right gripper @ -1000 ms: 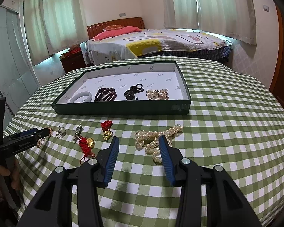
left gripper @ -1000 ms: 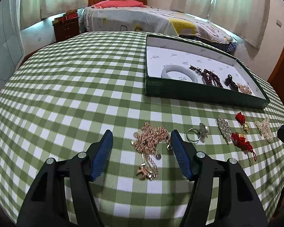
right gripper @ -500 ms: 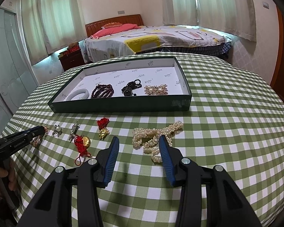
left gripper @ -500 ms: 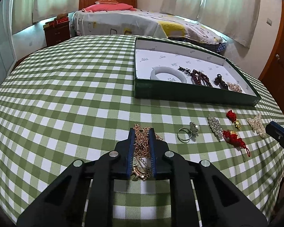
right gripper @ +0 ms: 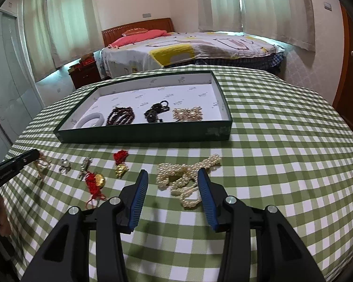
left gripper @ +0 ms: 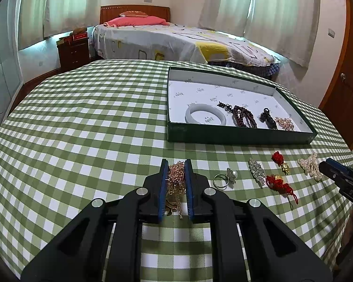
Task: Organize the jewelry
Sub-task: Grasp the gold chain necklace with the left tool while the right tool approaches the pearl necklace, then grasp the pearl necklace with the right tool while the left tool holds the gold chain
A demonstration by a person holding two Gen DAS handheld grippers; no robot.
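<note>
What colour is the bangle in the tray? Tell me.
White, a plain smooth bangle, clearest in the left wrist view.

Bed (left gripper: 176, 42) (pink pillow (left gripper: 134, 20)), nightstand (left gripper: 74, 51), curtains (right gripper: 63, 18)

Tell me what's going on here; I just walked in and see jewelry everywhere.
A person is sorting jewelry into the green tray. The left hand-held gripper is shut on the gold chain necklace. The right hand-held gripper sits open around the pearl strand, not gripping it.
</note>
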